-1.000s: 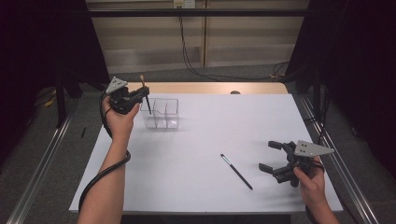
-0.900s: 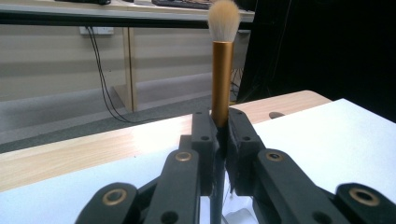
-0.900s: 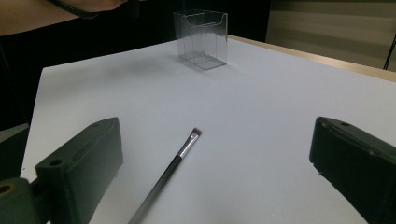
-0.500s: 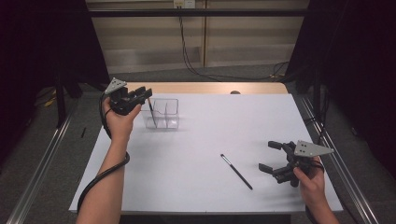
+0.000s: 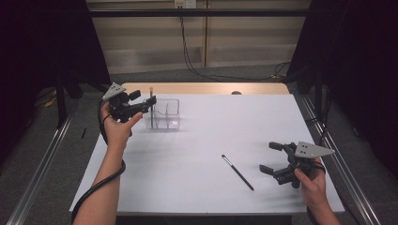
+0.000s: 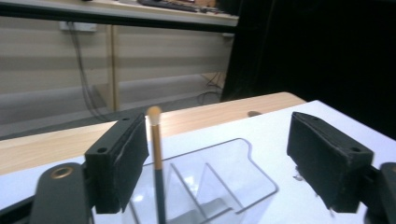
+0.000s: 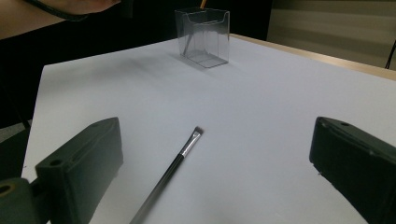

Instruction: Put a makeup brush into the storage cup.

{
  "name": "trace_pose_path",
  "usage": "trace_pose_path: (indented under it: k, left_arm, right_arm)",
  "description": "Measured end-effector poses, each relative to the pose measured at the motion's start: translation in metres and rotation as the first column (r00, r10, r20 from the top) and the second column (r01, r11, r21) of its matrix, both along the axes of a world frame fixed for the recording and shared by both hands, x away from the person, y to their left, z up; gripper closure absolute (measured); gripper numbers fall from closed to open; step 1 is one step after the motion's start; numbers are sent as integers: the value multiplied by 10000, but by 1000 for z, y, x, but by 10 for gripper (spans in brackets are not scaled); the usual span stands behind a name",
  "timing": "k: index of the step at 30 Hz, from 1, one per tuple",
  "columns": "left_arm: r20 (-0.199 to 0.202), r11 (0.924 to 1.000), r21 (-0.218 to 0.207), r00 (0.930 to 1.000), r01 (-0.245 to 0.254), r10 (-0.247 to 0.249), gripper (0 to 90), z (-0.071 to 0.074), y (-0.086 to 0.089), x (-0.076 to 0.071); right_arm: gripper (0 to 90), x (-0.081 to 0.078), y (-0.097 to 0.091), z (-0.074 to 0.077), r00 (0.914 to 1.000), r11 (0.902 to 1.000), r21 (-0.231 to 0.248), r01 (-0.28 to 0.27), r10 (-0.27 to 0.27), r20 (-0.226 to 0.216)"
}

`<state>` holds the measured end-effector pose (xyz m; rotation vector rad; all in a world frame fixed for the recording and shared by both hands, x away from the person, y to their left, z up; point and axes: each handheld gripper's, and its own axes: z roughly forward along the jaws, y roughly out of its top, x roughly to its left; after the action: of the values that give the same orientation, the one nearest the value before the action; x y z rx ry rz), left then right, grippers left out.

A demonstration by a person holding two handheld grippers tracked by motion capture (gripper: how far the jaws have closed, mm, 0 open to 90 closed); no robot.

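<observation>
left tongs (image 5: 146, 105): yours, just been opening, released; gold-handled makeup brush (image 6: 156, 154) upright between, in clear plastic divided holder (image 5: 164, 115)
right tongs (image 5: 272, 158): released, black thin brush (image 5: 237, 172) at 9 o'clock on white surface (image 5: 197, 154)

each hand carried a black two-jaw tool, the left gripper (image 5: 141, 104) at the upper left of the high view and the right gripper (image 5: 272, 158) at its lower right, each topped by a grey three-cornered plate dotted with small holes. a black cable looped from the left one down along the bare, sleeveless forearm toward the bottom edge. in the gripper views the jaws were thick, blocky black pads with scuffed pale edges and small round screw holes, one brass-ringed hole at the lower left.
</observation>
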<state>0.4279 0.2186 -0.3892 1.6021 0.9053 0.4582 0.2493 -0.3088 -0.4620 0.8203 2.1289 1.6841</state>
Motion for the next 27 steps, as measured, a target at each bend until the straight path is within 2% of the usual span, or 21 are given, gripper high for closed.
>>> trace_pose_path:
  k: [7,11,16,27]
  left_arm:
    - [64,9994,-84,9994,326,-326,127,-3,-1,-10]
    - [124,9981,-308,9985,540,-537,100,-6,0,-16]
    - [252,9968,-190,9967,770,-766,54,-9,0,-25]
    - [253,9909,-192,9909,1330,-1325,19,-14,0,-46]
  right_arm:
    - [22,-3,-1,0,10000,10000,-62,41,-41,30]
    - [22,-6,-2,0,9999,9999,-64,159,-159,25]
    - [22,-8,-3,0,9997,9997,-31,224,-224,33]
    - [22,-8,0,1,9997,9997,-19,253,-253,48]
